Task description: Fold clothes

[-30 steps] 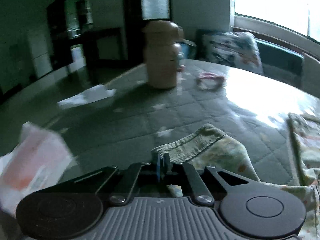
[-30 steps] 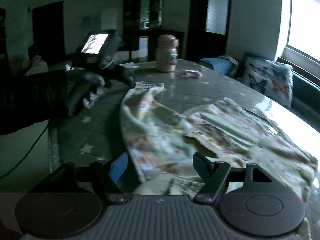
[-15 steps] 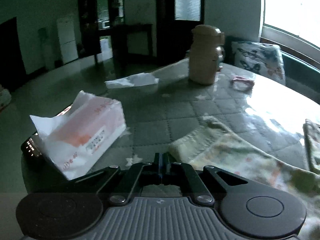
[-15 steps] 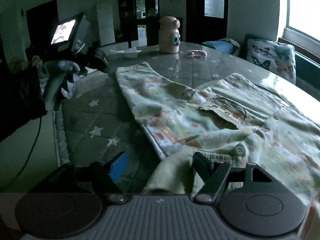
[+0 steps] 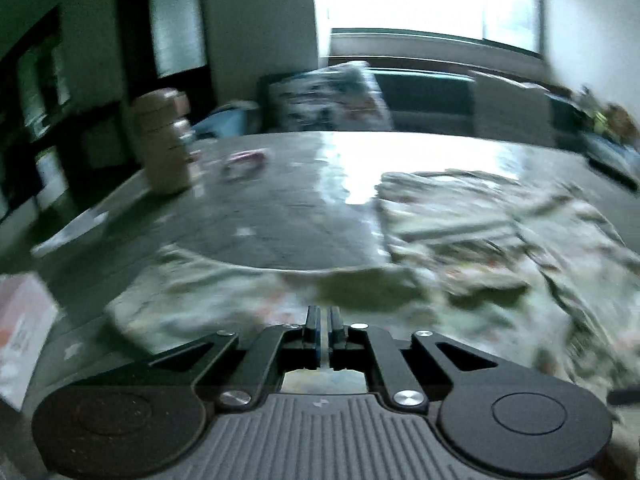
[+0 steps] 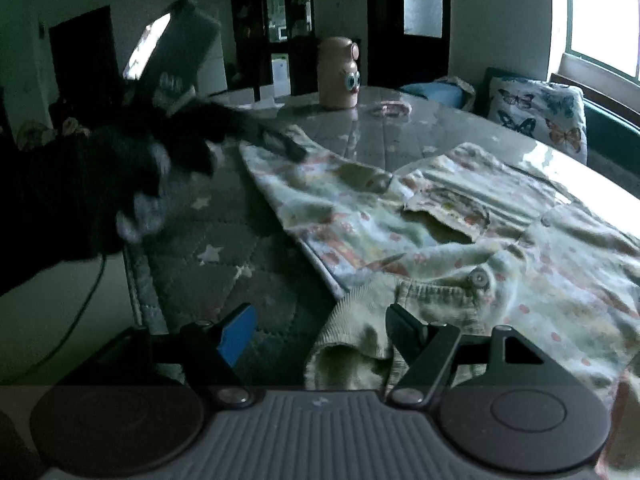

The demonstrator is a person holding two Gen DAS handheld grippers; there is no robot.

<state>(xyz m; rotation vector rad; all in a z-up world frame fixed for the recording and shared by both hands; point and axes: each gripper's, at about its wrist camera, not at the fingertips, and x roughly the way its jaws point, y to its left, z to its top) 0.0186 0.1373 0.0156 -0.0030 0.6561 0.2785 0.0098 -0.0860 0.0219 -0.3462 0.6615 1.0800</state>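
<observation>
Pinching a fold of the garment (image 5: 256, 312) between jaws closed to a sliver, the left gripper (image 5: 323, 326) sits at the lower centre of its blurred view. The right gripper (image 6: 320, 332) stands with jaws wide apart, holding nothing, the ribbed cuff (image 6: 352, 340) lying between them. Spread across the table (image 6: 224, 248), the pale printed top looks only partly folded: one sleeve stretches toward the upper left, creases and an open neckline remain, so most folds seem still due.
</observation>
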